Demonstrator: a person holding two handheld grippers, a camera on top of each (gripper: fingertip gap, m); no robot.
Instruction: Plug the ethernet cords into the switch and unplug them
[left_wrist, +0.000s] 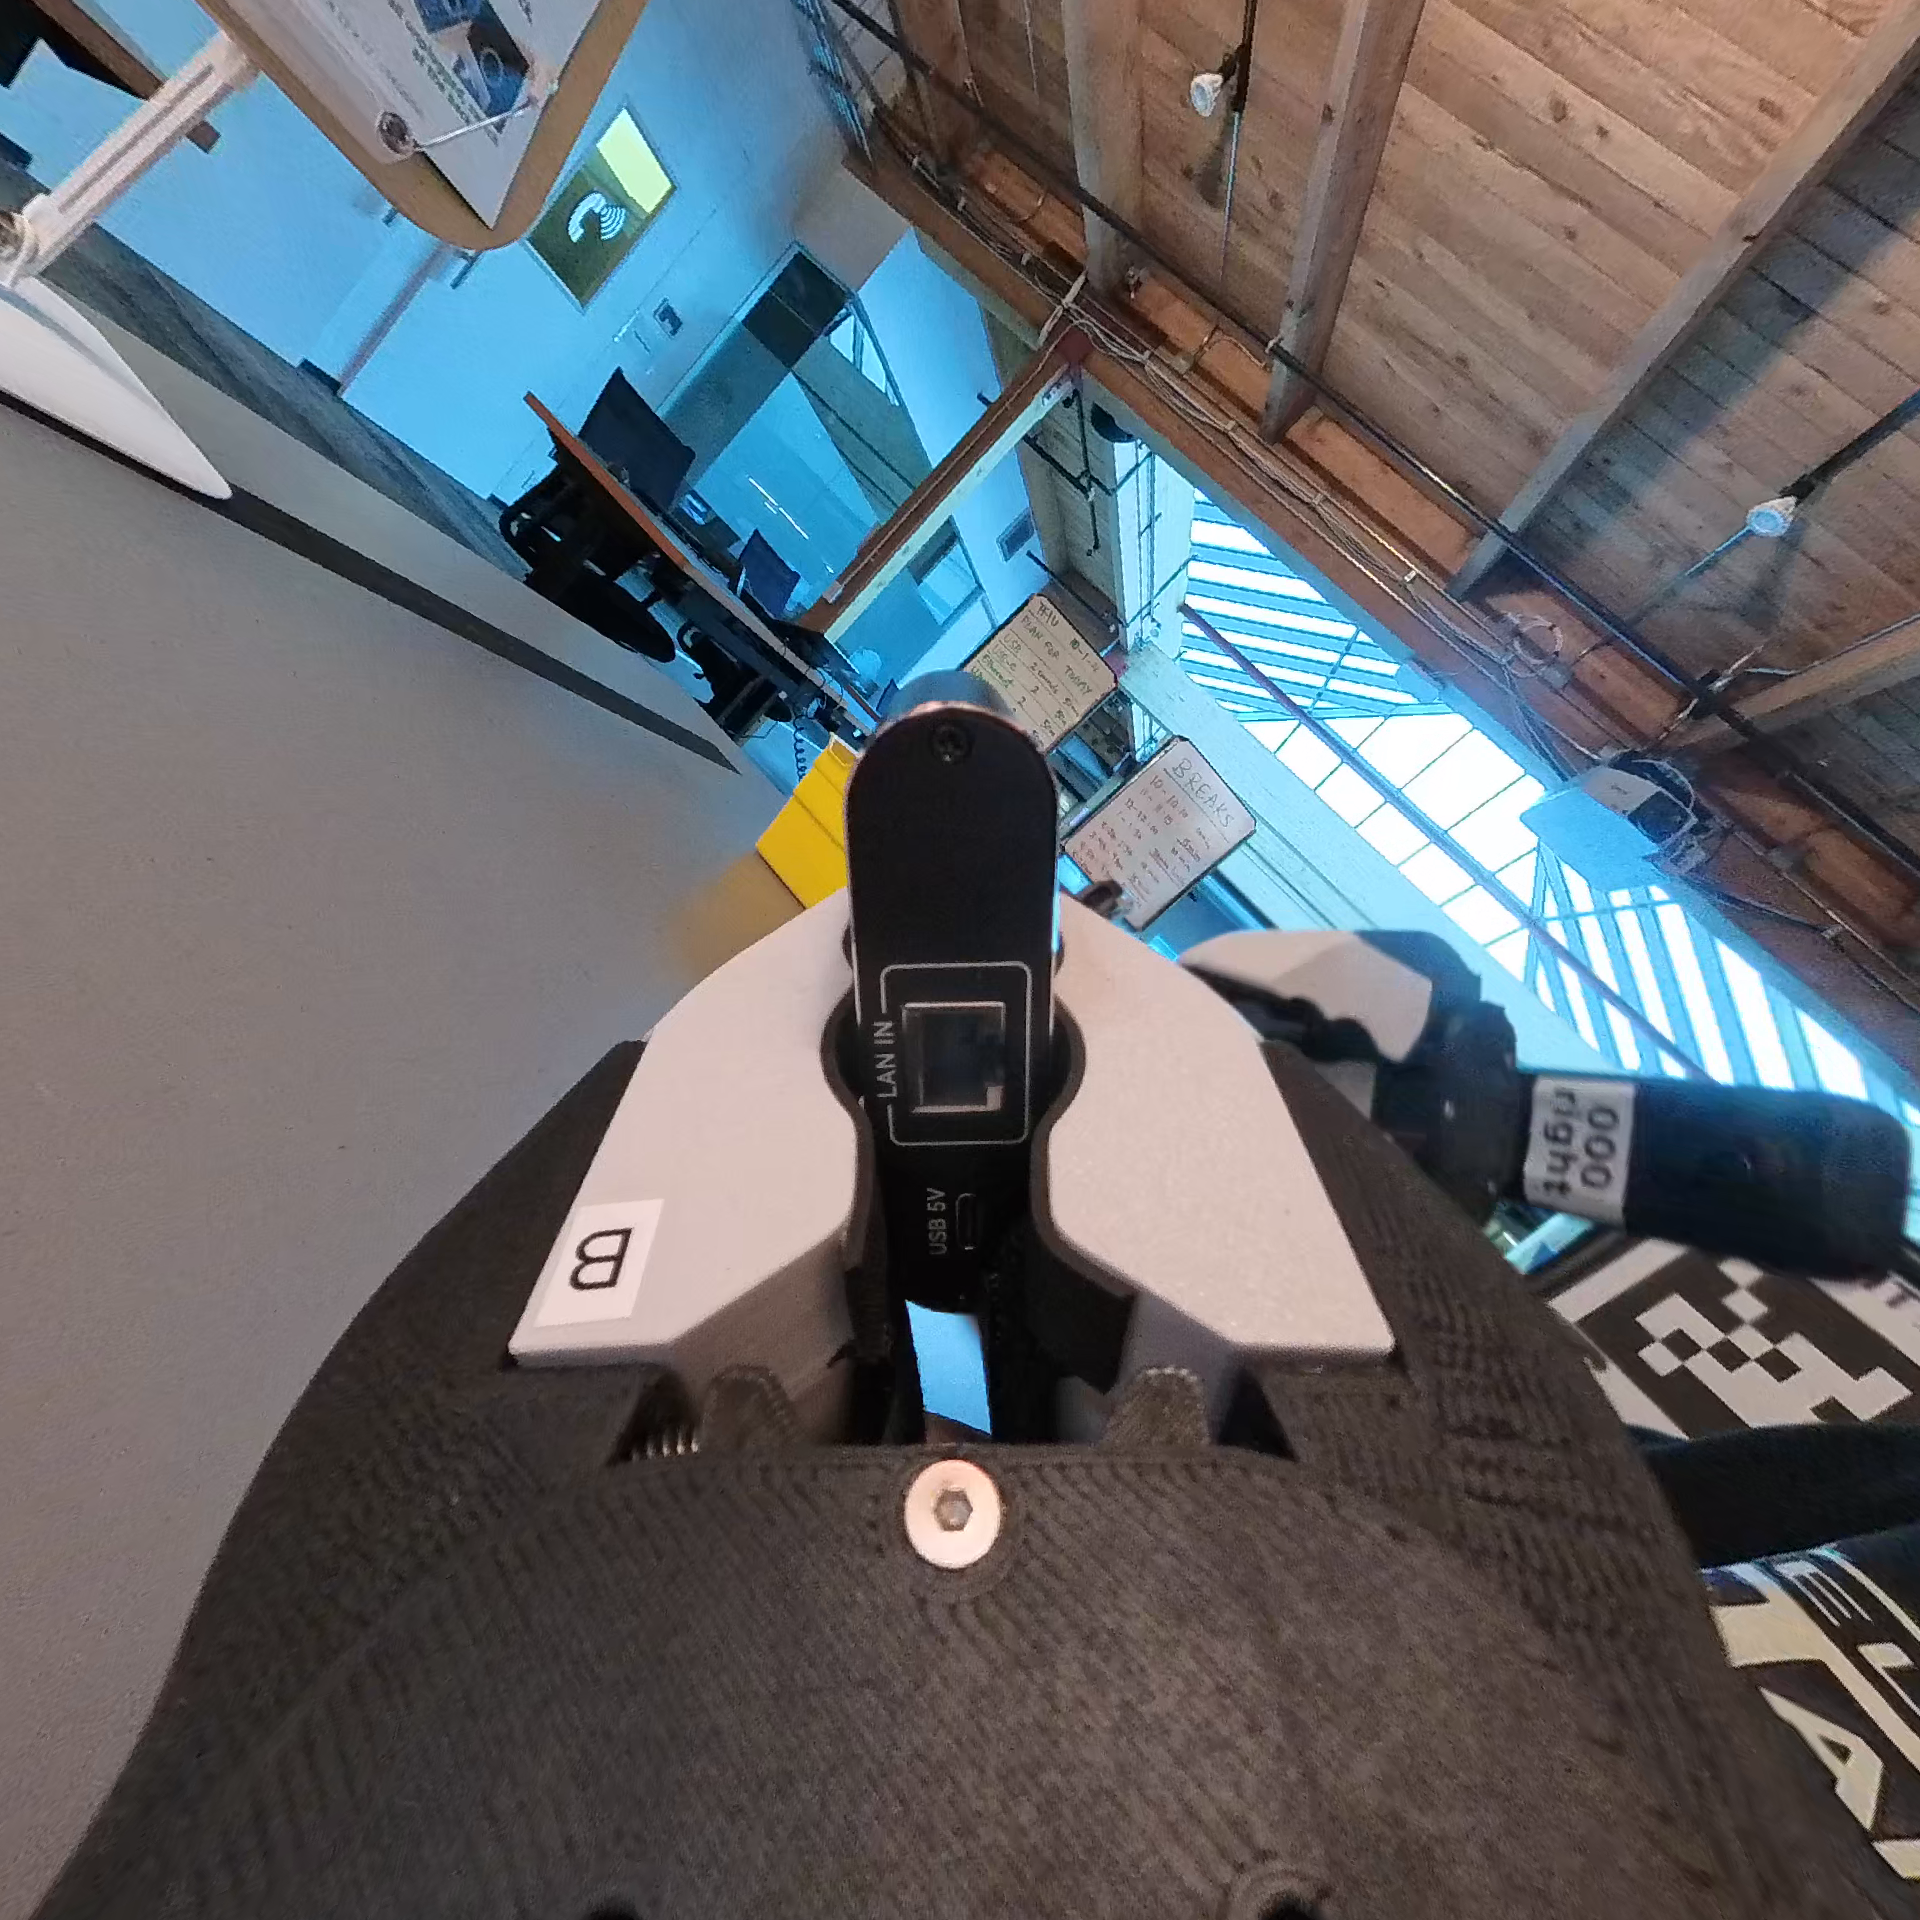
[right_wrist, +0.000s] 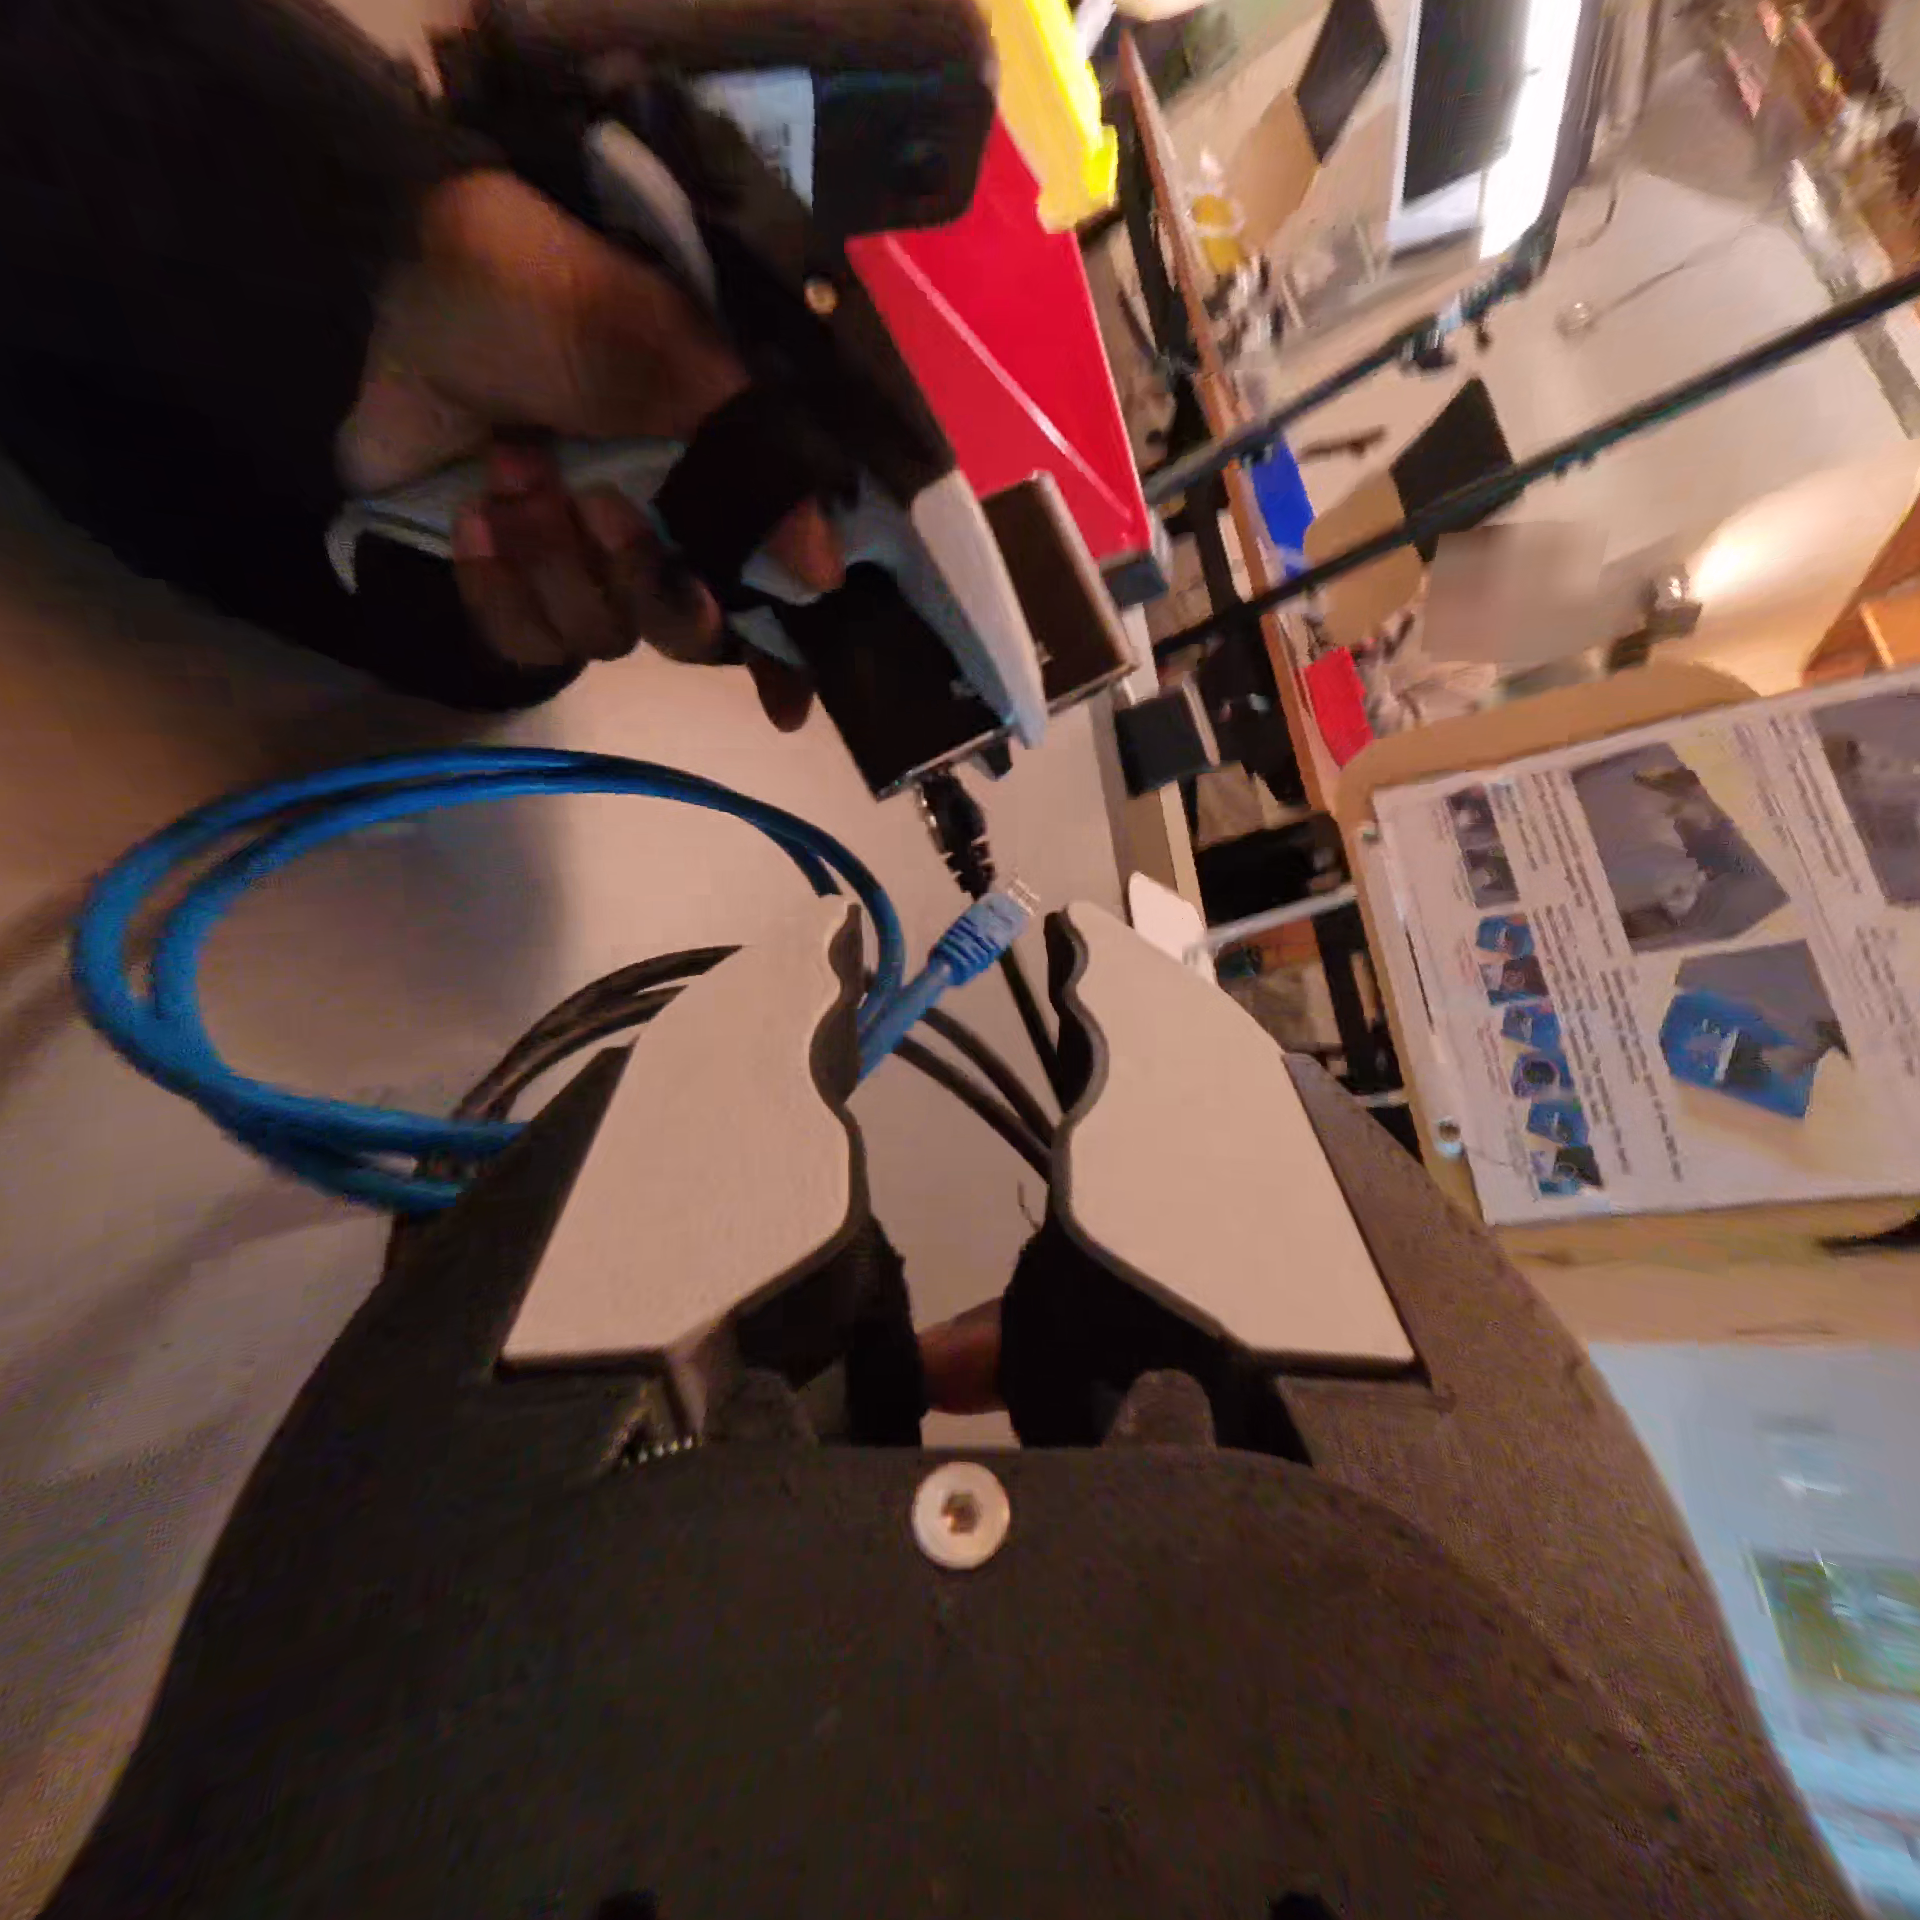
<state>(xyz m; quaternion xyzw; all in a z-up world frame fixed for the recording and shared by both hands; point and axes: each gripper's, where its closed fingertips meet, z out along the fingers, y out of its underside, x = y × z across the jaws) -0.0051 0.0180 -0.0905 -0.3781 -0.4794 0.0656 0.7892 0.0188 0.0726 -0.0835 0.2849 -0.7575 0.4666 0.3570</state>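
Holding one black switch (left_wrist: 951, 997), the left gripper (left_wrist: 951, 935) clamps it; right gripper (right_wrist: 951, 935), parted, frames one blue cord (right_wrist: 940, 971) plus black cords (right_wrist: 977, 1070).

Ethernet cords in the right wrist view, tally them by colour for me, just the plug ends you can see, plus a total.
Blue plug ends: 1, loose between the right gripper's open jaws
Black plug ends: 1, seated in the switch held by the left gripper
Total: 2
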